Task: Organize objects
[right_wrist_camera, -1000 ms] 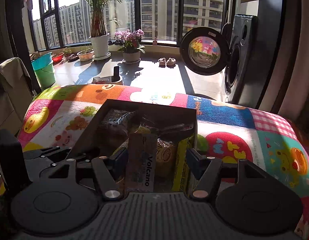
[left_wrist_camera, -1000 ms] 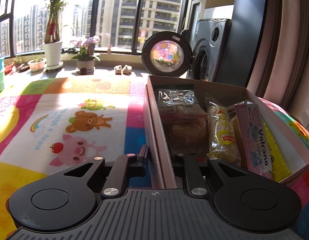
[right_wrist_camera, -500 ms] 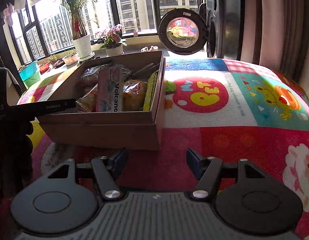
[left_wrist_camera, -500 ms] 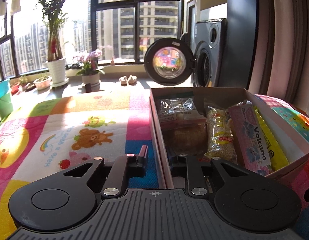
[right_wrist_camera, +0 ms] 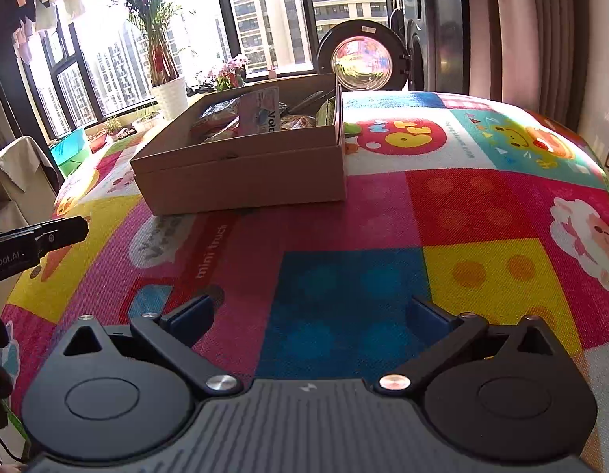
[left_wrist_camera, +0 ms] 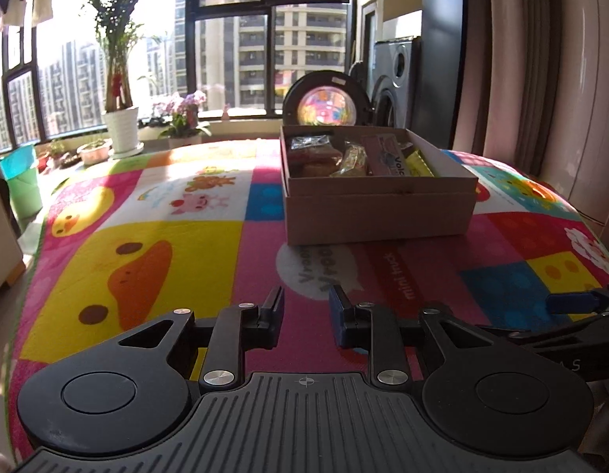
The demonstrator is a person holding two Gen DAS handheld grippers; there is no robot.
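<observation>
A brown cardboard box (left_wrist_camera: 377, 207) (right_wrist_camera: 245, 167) stands on the colourful play mat (left_wrist_camera: 147, 244), filled with snack packets; a pink "Volcano" pack (left_wrist_camera: 389, 155) (right_wrist_camera: 263, 114) stands upright among them. My left gripper (left_wrist_camera: 306, 309) hovers over the mat well in front of the box, its jaws a small gap apart with nothing between them. My right gripper (right_wrist_camera: 310, 313) is over a blue patch of mat, nearer than the box; its jaws are opening wide and hold nothing. Each gripper's tip shows at the edge of the other's view.
Behind the mat are a washing machine with its round door open (right_wrist_camera: 361, 61), potted plants (left_wrist_camera: 121, 126) by the window, and a green bucket (left_wrist_camera: 23, 181) at the left. A curtain (left_wrist_camera: 548, 59) hangs on the right.
Both grippers have pulled back from the box, which now sits farther off. The left jaws, earlier astride the box's wall, are off it. The right jaws have spread much wider.
</observation>
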